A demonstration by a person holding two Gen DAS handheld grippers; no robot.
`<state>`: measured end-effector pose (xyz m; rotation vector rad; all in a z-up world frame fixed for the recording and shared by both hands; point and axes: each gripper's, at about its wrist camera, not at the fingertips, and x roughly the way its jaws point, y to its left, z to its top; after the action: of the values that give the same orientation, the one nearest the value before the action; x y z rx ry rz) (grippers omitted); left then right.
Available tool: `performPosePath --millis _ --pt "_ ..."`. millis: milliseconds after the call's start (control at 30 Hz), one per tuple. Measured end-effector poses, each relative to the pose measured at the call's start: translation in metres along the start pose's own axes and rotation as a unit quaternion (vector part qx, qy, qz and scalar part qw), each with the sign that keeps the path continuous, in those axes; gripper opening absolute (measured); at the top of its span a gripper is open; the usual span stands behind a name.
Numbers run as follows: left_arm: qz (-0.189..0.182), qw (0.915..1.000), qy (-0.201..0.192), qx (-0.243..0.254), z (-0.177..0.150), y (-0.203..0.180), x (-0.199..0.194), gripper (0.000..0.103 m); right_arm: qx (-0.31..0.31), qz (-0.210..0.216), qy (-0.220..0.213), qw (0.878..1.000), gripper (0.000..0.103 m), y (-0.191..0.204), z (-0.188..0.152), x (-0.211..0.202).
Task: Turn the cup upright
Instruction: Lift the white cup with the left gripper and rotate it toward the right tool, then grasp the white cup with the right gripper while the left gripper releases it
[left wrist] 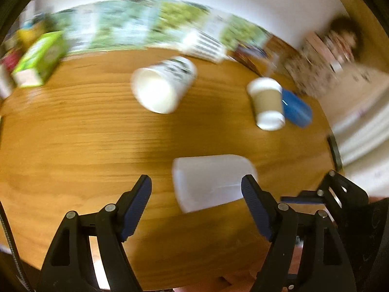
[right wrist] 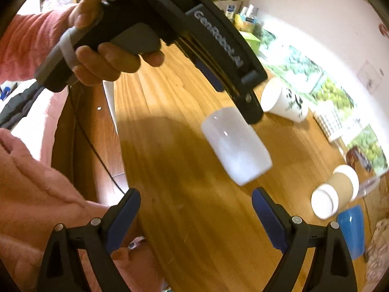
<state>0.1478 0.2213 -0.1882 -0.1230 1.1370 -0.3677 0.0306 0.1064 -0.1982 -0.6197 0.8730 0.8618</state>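
Both wrist views blurred; detail soft.

Wooden table, round-edged. Frosted white cup lies on its side near the front edge, long axis roughly across the left wrist view. In the right wrist view the same cup lies tilted, one end toward the cam.

L gripper: jaws wide apart, blue pads facing in. Cup sits between the fingertips; R-side pad overlaps the cup's end in view, contact not certain w/ blur. L-side pad clear of the cup. From the right wrist view the L gripper body comes down from above, its tip just at the cup's far end; the person's hand wraps the grey handle, pink sleeve behind.

R gripper: jaws apart, nothing between them, hovering near the cup's near end, not touching. Its tip also shows at the lower R edge of the left wrist view.

Other stuff on table:
- printed paper cup, on its side, mouth toward cam
- brown-sleeved coffee cup, tipped over
- blue cup, just behind/beside the coffee cup
- green box at far L edge

Picture panels along the wall behind, too blurred to read.
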Motion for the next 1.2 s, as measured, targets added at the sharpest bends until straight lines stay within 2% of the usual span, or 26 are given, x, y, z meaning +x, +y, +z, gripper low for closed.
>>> performPosePath --millis 167,300,467,567,767,900,1067,1200 --pt "0.071 0.9932 -0.075 -0.054 -0.016 0.029 -0.027 0.081 -0.021 -0.034 -0.028 0.999 0.093 -0.002 0.014 0.006" --pt "0.109 0.9845 -0.109 -0.084 -0.028 0.044 -0.045 0.081 -0.022 -0.049 -0.039 0.998 0.093 -0.009 0.026 0.012" --pt "0.144 0.9677 -0.162 -0.129 -0.047 0.054 -0.068 0.081 -0.019 -0.044 -0.032 0.998 0.093 -0.014 0.039 0.019" --pt "0.167 0.9546 -0.194 -0.152 -0.063 0.057 -0.082 0.081 -0.031 -0.030 -0.025 0.999 0.093 -0.012 0.043 0.025" --pt "0.168 0.9430 -0.201 -0.205 -0.092 0.060 -0.092 0.081 -0.071 -0.005 0.004 0.997 0.093 -0.003 0.050 0.042" --pt "0.173 0.9341 -0.203 -0.237 -0.110 0.061 -0.098 0.081 -0.092 -0.005 0.023 0.995 0.093 -0.005 0.052 0.054" --pt "0.176 0.9198 -0.214 -0.278 -0.125 0.065 -0.103 0.081 -0.102 -0.012 0.041 0.994 0.093 -0.017 0.057 0.065" --pt "0.176 0.9141 -0.215 -0.295 -0.131 0.067 -0.101 0.081 -0.090 -0.005 0.060 0.994 0.093 -0.028 0.060 0.077"
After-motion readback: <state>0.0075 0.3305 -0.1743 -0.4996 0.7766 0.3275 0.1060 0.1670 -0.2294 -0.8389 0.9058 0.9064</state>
